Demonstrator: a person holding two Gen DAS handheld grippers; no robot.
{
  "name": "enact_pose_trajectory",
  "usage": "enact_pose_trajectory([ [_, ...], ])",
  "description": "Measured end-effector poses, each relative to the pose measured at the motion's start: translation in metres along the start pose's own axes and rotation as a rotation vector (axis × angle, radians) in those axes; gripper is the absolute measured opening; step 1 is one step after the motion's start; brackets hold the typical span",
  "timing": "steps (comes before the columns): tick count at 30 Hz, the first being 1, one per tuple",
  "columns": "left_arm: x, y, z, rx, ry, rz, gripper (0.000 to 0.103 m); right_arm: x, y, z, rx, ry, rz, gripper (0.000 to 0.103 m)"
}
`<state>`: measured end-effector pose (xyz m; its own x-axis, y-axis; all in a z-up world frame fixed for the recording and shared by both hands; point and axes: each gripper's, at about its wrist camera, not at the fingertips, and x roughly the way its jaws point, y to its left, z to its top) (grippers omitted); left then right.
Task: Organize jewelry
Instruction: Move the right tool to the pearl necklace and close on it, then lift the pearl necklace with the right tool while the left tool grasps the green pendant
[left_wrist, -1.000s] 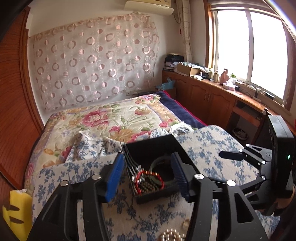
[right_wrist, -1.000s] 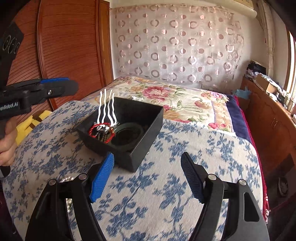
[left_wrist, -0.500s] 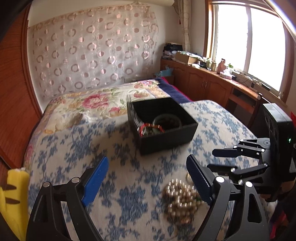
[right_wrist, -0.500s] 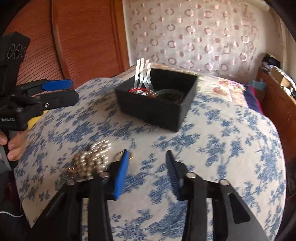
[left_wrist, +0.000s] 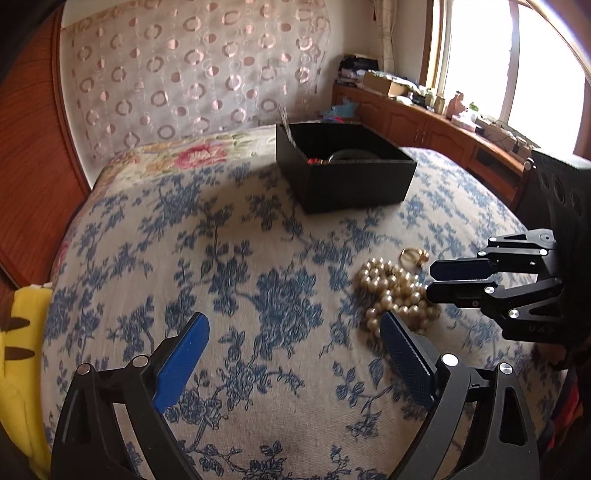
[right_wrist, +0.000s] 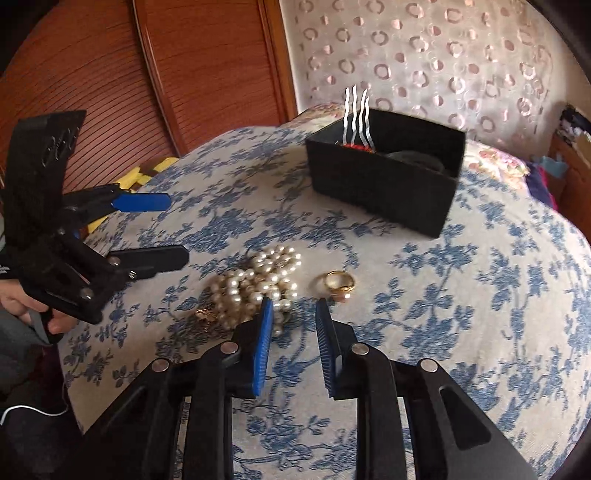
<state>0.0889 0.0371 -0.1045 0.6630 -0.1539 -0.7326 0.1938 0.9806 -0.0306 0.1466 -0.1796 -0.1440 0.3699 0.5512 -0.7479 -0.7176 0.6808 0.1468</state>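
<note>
A black open box (left_wrist: 347, 173) (right_wrist: 384, 173) stands on the blue-flowered cloth; it holds a red bead bracelet, a dark bangle and a silver hair comb (right_wrist: 355, 114) that sticks up. A heap of pearls (right_wrist: 255, 284) (left_wrist: 395, 291) and a gold ring (right_wrist: 339, 282) (left_wrist: 413, 255) lie on the cloth in front of it. My right gripper (right_wrist: 293, 321) is open with a narrow gap, low over the cloth just in front of the pearls and ring, holding nothing. My left gripper (left_wrist: 293, 343) is open wide and empty, left of the pearls.
The flowered cloth (left_wrist: 236, 258) covers a rounded surface that drops off at its edges. A yellow object (left_wrist: 18, 354) lies at the left edge. A wooden wardrobe (right_wrist: 110, 74) stands at left, a bed and a wooden sideboard (left_wrist: 424, 122) behind.
Both grippers have pulled back from the box and dropped toward the cloth. The right gripper has narrowed its gap and come close to the pearls and ring.
</note>
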Motion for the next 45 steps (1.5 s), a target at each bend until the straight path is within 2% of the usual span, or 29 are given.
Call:
enact_pose_trajectory([
  [8,0.013,-0.001,-0.006,0.002,0.048,0.005,0.090,0.006,0.006,0.003,-0.014,0.011,-0.006,0.026],
  [10,0.015,-0.002,-0.007,0.005,0.053,0.002,0.090,0.006,0.006,0.003,-0.012,0.012,0.011,0.015],
  [17,0.019,-0.002,-0.008,0.009,0.075,0.002,0.093,0.001,0.005,0.002,-0.018,-0.002,0.021,0.009],
  [21,0.022,-0.008,-0.009,0.041,0.089,0.029,0.095,-0.014,0.001,0.004,-0.008,-0.043,0.025,0.009],
  [34,0.021,-0.006,-0.008,0.036,0.089,0.021,0.095,-0.088,-0.005,0.022,-0.005,-0.241,-0.029,0.009],
  [43,0.018,-0.008,-0.006,0.032,0.074,0.032,0.095,-0.132,-0.022,0.026,0.009,-0.335,-0.112,0.009],
  [45,0.015,-0.011,-0.005,0.017,0.061,0.012,0.095,-0.136,-0.028,0.025,0.019,-0.341,-0.126,0.009],
])
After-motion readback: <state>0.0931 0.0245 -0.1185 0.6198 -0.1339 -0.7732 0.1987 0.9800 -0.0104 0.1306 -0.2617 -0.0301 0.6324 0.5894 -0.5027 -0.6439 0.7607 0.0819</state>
